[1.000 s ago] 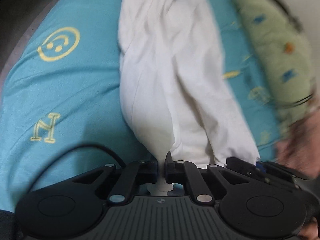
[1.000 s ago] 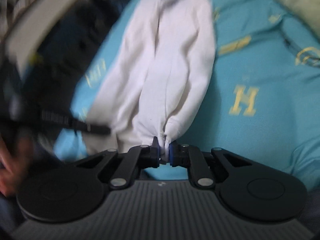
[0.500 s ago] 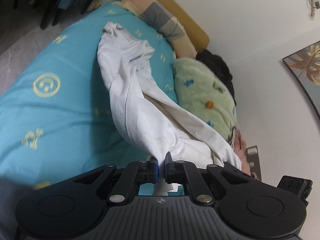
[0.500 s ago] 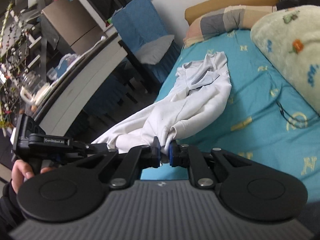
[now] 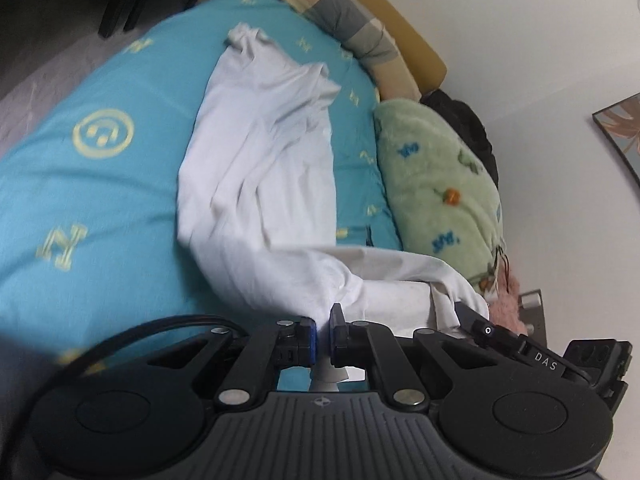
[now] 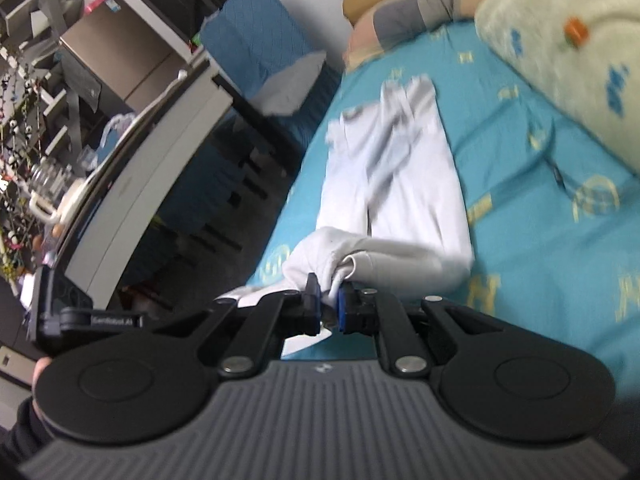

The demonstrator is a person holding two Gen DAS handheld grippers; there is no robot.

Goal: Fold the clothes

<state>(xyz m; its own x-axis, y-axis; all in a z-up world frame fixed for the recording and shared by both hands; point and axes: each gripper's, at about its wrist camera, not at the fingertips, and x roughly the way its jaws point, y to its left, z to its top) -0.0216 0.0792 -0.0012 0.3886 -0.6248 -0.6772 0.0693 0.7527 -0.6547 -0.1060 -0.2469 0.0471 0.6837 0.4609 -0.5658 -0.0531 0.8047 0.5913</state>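
- A white garment (image 5: 260, 184) lies lengthwise on the turquoise bedspread (image 5: 92, 184), its near end lifted off the bed and bunched between the two tools.
- The left gripper (image 5: 323, 334) has its jaws nearly closed, pinching a fold of white cloth; a scrap of fabric hangs below the pads.
- The right gripper (image 6: 329, 304) is likewise clamped on a rolled edge of the garment (image 6: 396, 184).
- A fuzzy green blanket (image 5: 440, 184) lies just beside the garment along the wall side, and a striped pillow (image 5: 360, 36) sits at the head of the bed.
- A blue-covered chair (image 6: 256, 44) and a cluttered white desk (image 6: 132, 168) stand off the bed's far side.
- A framed picture (image 5: 622, 132) is cut off at the frame edge.
- Motion blur softens the garment's far end, so its collar or sleeves are hard to make out.
- A dark-sleeved hand (image 6: 38, 372) shows only partly at the corner.
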